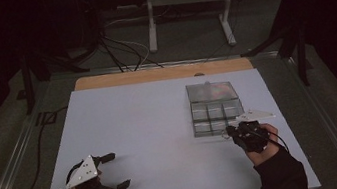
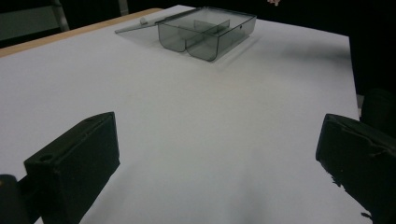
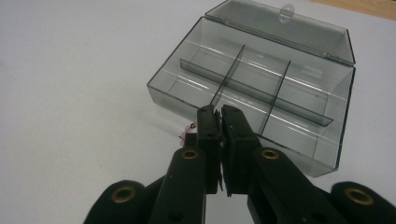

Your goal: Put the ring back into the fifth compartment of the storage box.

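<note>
Here the clear plastic box (image 1: 214,108) sits right of centre in the high view on the white tabletop (image 1: 151,127), lid open behind it. The right gripper (image 3: 219,116), low in its own view, has its jaws pressed together at the box's near edge; something small and pinkish (image 3: 187,130) peeks beside them. The left gripper (image 1: 112,171), lower left, rests wide open, well apart from the box.

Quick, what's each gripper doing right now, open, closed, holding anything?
Left gripper: open, holding nothing.
Right gripper: jaws closed at the clear box; whether they pinch something cannot be told.
</note>
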`<action>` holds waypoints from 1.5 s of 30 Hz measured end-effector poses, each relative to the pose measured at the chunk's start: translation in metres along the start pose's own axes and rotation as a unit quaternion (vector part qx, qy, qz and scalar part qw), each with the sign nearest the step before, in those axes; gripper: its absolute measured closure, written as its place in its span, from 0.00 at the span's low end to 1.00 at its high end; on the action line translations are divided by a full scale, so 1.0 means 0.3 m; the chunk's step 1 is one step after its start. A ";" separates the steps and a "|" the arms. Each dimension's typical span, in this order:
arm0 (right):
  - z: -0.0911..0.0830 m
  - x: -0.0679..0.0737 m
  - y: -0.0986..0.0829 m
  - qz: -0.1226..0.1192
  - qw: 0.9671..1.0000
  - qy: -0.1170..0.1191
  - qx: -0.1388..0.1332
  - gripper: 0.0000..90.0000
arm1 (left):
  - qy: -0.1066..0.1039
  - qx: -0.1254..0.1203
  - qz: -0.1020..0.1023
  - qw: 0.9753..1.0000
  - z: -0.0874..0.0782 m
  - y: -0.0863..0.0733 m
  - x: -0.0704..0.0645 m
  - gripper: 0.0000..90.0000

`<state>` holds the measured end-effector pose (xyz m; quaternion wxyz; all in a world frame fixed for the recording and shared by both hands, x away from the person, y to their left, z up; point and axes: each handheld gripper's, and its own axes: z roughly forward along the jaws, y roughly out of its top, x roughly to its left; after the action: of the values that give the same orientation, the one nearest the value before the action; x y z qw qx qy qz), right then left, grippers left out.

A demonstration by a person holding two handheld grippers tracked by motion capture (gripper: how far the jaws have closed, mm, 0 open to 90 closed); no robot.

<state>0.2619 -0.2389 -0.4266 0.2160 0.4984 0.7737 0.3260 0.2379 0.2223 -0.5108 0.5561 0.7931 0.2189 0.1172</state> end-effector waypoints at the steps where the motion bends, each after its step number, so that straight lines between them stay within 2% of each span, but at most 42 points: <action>1: 0.002 -0.002 0.002 0.000 1.000 0.000 0.001 0.97 | 0.000 0.000 0.000 1.000 0.000 0.000 0.000 0.01; 23: 0.032 -0.034 0.085 0.009 1.000 -0.007 -0.016 0.97 | -0.001 -0.002 -0.001 1.000 -0.002 0.000 0.001 0.01; 35: 0.076 -0.060 0.127 0.017 1.000 -0.012 -0.012 0.97 | -0.001 -0.001 -0.002 1.000 -0.001 0.000 0.000 0.01; 45: 0.133 -0.094 0.150 0.036 0.999 -0.011 0.002 0.97 | -0.002 -0.002 -0.002 1.000 -0.002 0.000 0.000 0.01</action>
<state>0.3283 -0.2401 -0.4217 0.2115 0.5294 0.7538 0.3267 0.2378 0.2227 -0.5105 0.5581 0.7921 0.2189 0.1151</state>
